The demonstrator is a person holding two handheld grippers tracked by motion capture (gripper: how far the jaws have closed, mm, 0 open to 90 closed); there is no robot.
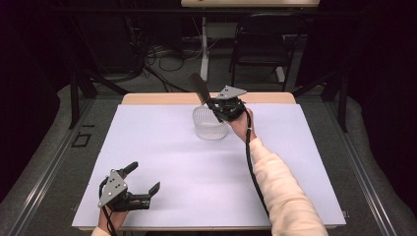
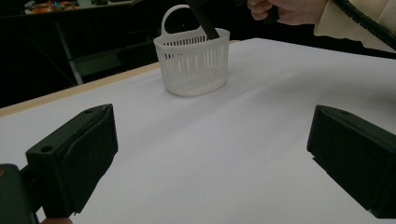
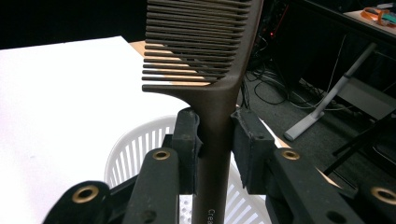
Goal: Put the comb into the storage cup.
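High view: right gripper (image 1: 215, 104) at the far middle of the white worktop (image 1: 162, 162), clenched on a dark comb (image 1: 200, 88) and poised over the rim of the white basket (image 1: 210, 124). Comb tilted up and away toward the back edge, its toothed end well above the basket, handle end down by the rim — not yet lowered inside, by the look of it. Left gripper (image 1: 145, 184) down at the near left corner, well apart from the basket, jaws spread and nothing between them.

Left gripper view: both black jaws wide apart over bare white worktop (image 2: 210, 154), released and idle. Slotted basket (image 2: 192, 63) upright farther off with its loop handle raised; dark comb handle (image 2: 208, 23) slanting down at the rim, whether touching it hard to tell. Right hand (image 2: 275, 10) just above and beside.

Right gripper view: pads pressed against the comb (image 3: 210, 74) from both sides just below the teeth, teeth pointing left, handle running down toward the camera. Basket (image 3: 135, 149) directly beneath.

Judgement on progress: pick-up done and carry to the basket done — lowering the comb in and letting go left to do.
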